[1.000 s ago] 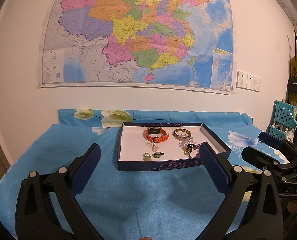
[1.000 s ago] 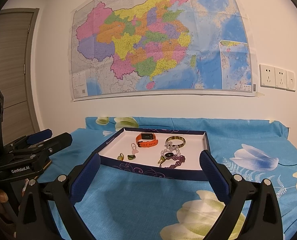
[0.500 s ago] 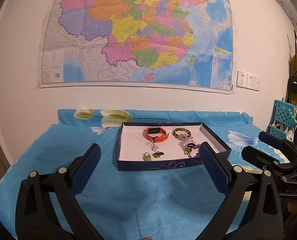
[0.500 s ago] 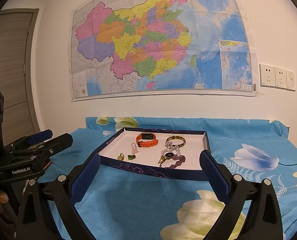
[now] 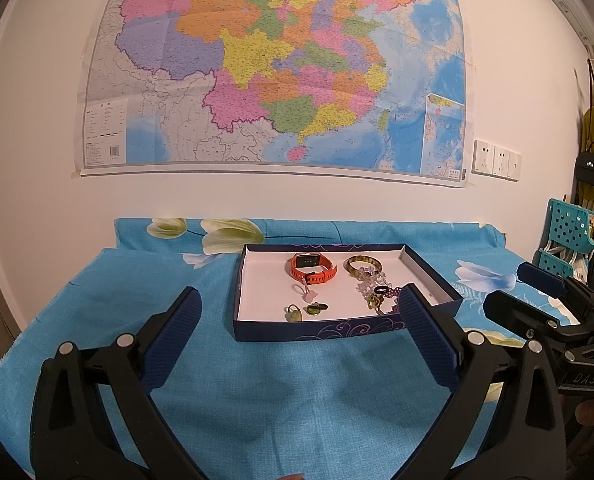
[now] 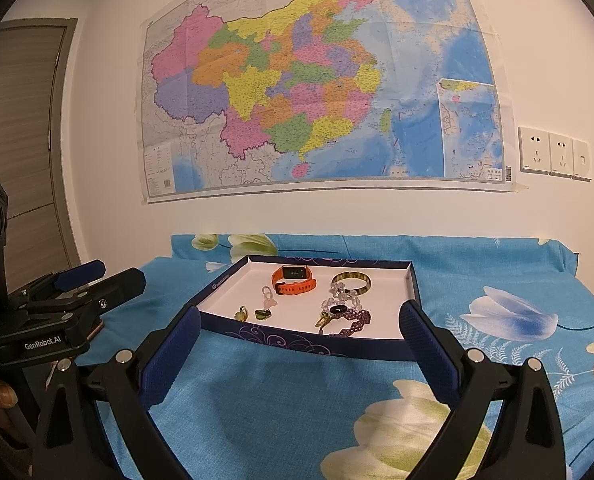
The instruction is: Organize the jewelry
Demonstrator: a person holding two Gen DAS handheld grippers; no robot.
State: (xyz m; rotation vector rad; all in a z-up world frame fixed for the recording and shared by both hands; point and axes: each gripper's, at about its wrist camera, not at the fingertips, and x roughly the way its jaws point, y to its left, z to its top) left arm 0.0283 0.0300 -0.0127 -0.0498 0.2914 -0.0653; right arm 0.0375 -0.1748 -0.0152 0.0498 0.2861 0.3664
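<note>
White "GenRobot.AI" lettering on the left hand-held gripper [image 6: 81, 280], "DAS" on the right [image 5: 537, 292]; both wide open, empty.

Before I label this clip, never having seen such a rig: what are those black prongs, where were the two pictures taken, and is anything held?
No robot here: a person holds a two-finger tool in each hand, with a camera looking along its fingers. One picture is from the left tool, the other from the right tool. Both are open and hold nothing. Ahead, on a blue flowered cloth, sits a shallow box with an orange watch, a bangle, bead strings and small trinkets.
</note>
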